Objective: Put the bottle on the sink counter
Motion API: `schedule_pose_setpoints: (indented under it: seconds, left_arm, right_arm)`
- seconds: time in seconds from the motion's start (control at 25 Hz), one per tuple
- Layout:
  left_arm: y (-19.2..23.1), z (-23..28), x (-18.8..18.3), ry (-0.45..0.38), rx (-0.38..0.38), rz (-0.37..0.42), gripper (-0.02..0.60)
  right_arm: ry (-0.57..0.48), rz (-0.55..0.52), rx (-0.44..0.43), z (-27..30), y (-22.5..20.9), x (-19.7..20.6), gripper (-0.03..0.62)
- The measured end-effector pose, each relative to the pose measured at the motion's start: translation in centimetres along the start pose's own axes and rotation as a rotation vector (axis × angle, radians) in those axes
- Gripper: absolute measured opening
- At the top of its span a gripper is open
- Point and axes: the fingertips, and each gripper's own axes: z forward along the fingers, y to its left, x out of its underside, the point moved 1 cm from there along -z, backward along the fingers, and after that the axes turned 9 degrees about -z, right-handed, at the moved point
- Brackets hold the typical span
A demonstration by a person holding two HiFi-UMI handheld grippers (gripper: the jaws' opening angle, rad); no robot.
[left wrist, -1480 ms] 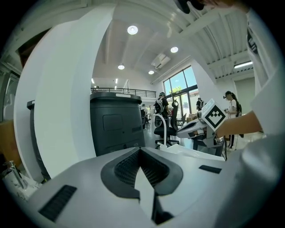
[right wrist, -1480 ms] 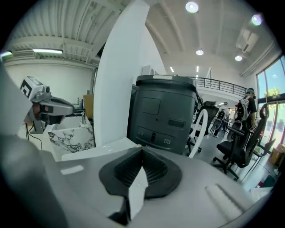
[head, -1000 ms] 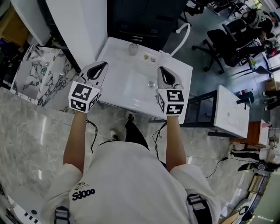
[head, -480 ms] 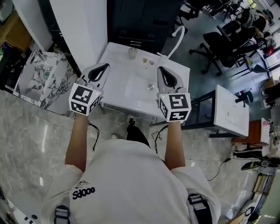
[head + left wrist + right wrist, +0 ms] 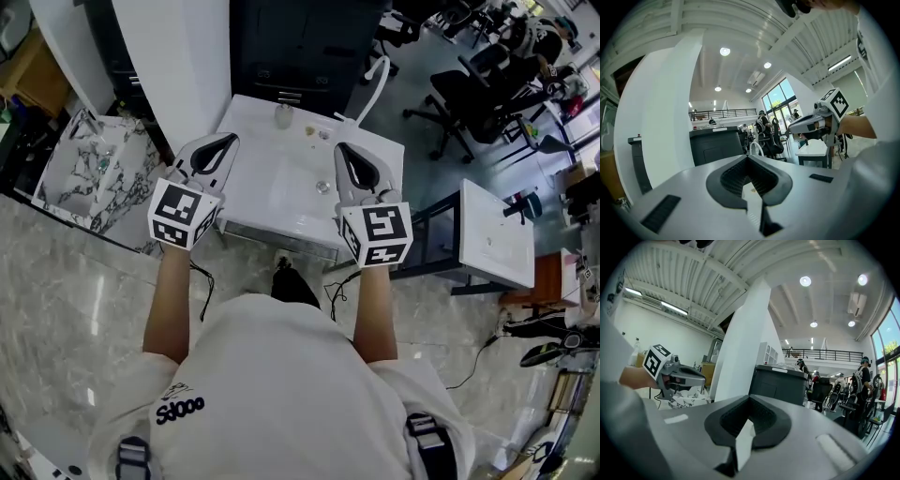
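the bottle (image 5: pixel 284 114), a small pale upright thing too small to be made out in detail, is seen standing at the back edge of the white sink desk (image 5: pixel 255 141), close to the dark cabinet (image 5: pixel 300 47). just to its right two tiny items (image 5: pixel 317 134) are spotted on the same back strip, and a white hose (image 5: pixel 380 80) is seen curving up past the desk's back right corner. the drain (image 5: pixel 322 187) is picked out in the basin, toward its right side.

over the front of the desk both tools are held side by side, well apart from the bottle and from each other. the left tool (image 5: pixel 228 139) is pointed over the desk's left side, its jaws brought together at the tips with nothing caught between them. in the left gripper view only a pale surface is glimpsed through the slit below the meeting tips. the right tool (image 5: pixel 341 148) is held over the desk's right side, its jaws likewise closed right up and empty.

further out, a marble-patterned box (image 5: pixel 89 169) is noted left of the desk, a second white basin (image 5: pixel 497 239) on a dark frame to the right, and office chairs (image 5: pixel 469 89) beyond it. the person's white shirt (image 5: pixel 281 394) is seen below, over grey marble floor (image 5: pixel 66 309).
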Motion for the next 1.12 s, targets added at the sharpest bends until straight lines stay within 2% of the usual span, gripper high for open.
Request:
schedule_pose_setpoints:
  seconds: [0.44, 1.12]
  left_arm:
    - [-1.2, -1.4, 0.0, -0.001, -0.006, -0.001, 0.0]
    - [-1.8, -1.8, 1.8, 0.04, 0.005, -0.023, 0.0]
  right_arm:
    - [-0.006, -0.026, -0.021, -1.2, 1.6, -0.9, 0.009]
    - [0.011, 0.01, -0.033, -1.6, 2.4, 0.4, 0.009]
